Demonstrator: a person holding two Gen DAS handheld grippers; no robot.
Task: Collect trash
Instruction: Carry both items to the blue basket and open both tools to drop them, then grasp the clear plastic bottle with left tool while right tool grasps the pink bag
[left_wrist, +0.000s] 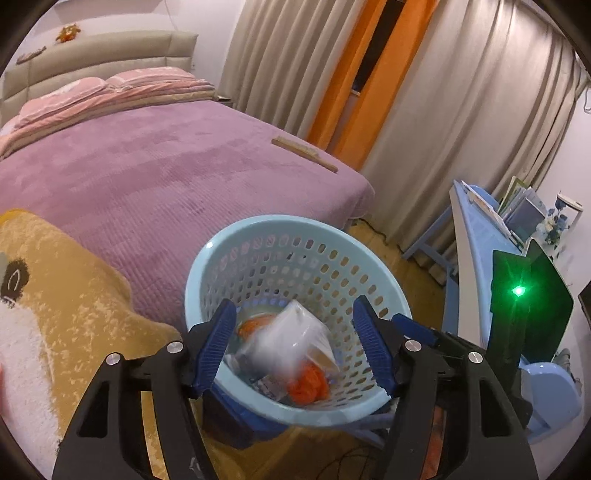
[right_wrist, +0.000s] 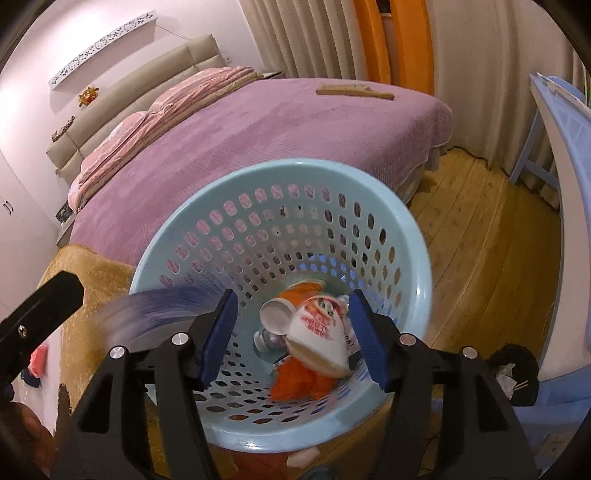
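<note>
A round light-blue plastic basket with perforated walls (left_wrist: 380, 273) (right_wrist: 413, 236) stands on the wooden plank floor (right_wrist: 491, 258) just beside the bed covered in a purple textured blanket (left_wrist: 155, 173) (right_wrist: 258, 129), and both grippers hang over its mouth. The left gripper (left_wrist: 295, 347) is released, its blue ribbed pads spread wide on either side of the basket's opening with nothing between them touching either pad; a clear plastic bag (left_wrist: 288, 339), blurred, sits in the gap between them, over the basket's contents, and whether it is in the air or already resting cannot be told. The right gripper (right_wrist: 291, 339) is likewise spread open and empty above the basket. Inside the basket, at its bottom, lie a white paper cup with red print (right_wrist: 317, 332) tipped on its side, crumpled orange wrappers (left_wrist: 308, 386) (right_wrist: 295, 384) beneath and around it, and a small grey piece that is too unclear to name. A streak of blue motion blur crosses the basket's near-left rim in the right wrist view. A yellow-brown plush rug with a white patch (left_wrist: 62, 295) lies on the side of the basket away from the pale-blue worktop (left_wrist: 480, 229), and a wooden-handled brush (left_wrist: 304, 153) (right_wrist: 354, 90) rests on the bed's far corner, well apart from the basket.
</note>
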